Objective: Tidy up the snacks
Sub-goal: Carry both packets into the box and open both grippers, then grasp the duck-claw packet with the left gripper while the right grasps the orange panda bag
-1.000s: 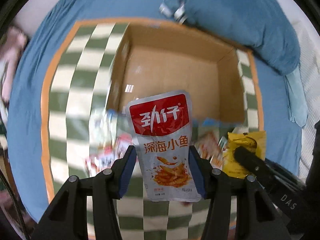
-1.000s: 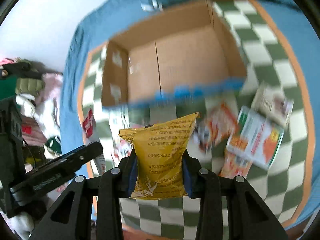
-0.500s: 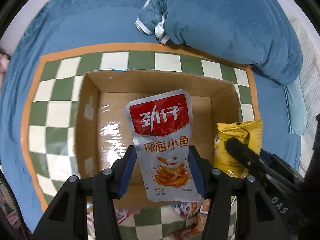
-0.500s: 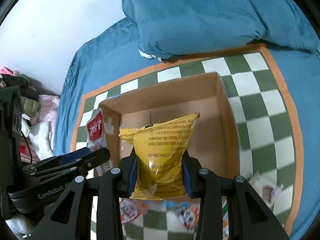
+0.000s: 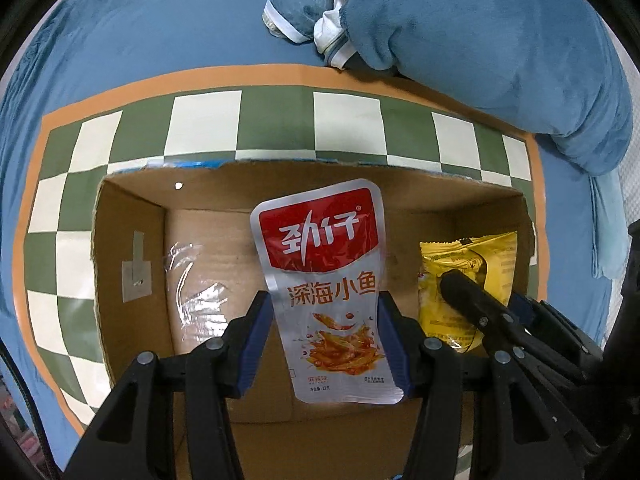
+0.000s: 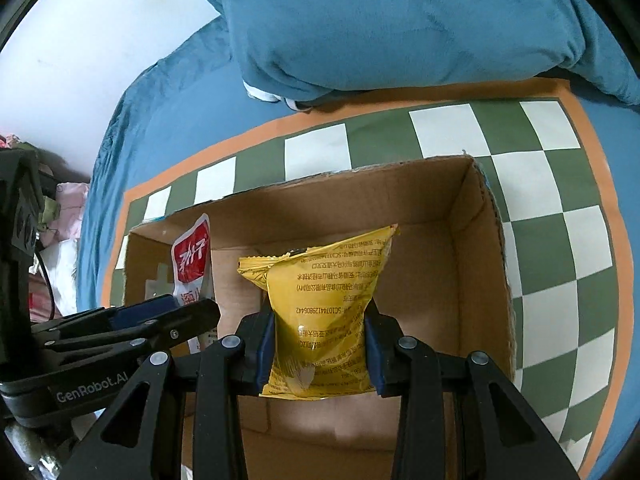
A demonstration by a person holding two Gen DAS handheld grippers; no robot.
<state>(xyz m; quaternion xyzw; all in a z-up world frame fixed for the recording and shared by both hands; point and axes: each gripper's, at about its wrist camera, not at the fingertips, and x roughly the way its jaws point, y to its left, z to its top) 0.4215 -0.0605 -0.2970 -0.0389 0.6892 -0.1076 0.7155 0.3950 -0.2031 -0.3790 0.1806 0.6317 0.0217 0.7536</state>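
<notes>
The left gripper (image 5: 326,340) clamps a silver fish-snack pouch (image 5: 324,276) over the open cardboard box (image 5: 128,240); at its 3 o'clock, the right gripper (image 6: 320,344) clamps a yellow snack bag (image 6: 324,312).

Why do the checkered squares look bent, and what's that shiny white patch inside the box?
Left wrist view: the fisheye lens curves the checkered mat, and the patch is glare on clear tape on the cardboard box floor. Right wrist view: same bending, dark corners, sharp yellow packet.
</notes>
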